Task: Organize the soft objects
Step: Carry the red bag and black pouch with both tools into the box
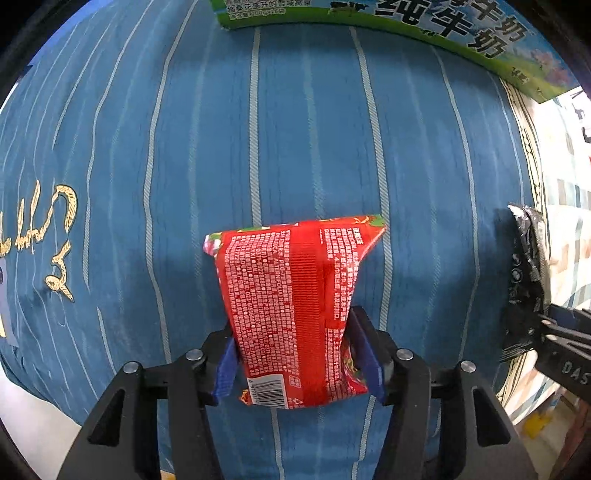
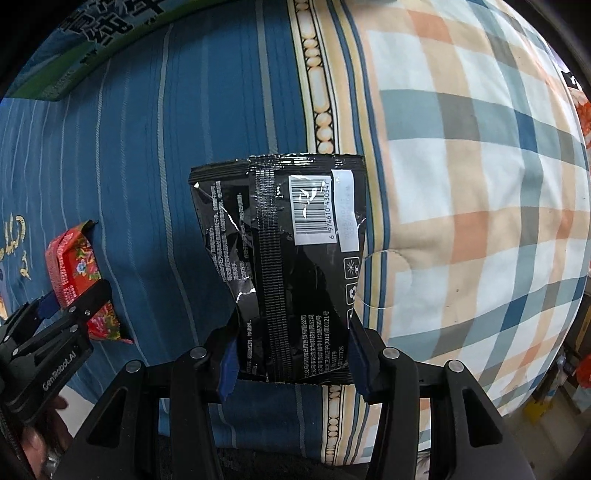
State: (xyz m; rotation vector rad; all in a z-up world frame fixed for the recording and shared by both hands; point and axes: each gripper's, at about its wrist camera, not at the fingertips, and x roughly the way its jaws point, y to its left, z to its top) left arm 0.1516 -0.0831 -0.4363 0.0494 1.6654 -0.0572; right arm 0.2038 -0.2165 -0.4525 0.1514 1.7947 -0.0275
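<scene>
My left gripper (image 1: 295, 347) is shut on a soft red packet (image 1: 291, 295) with white print and a barcode, held above the blue striped sheet (image 1: 221, 147). My right gripper (image 2: 291, 350) is shut on a soft black packet (image 2: 284, 251) with a white barcode label, held over the seam between the blue sheet and a plaid quilt (image 2: 480, 184). The right gripper and black packet (image 1: 524, 277) show at the right edge of the left wrist view. The left gripper and red packet (image 2: 77, 269) show at the left of the right wrist view.
A green and blue milk carton box (image 1: 443, 29) lies at the far edge of the blue sheet; it also shows in the right wrist view (image 2: 92, 37). Gold embroidery (image 1: 55, 240) marks the sheet at left. The floor shows beyond the bed's edge at lower right.
</scene>
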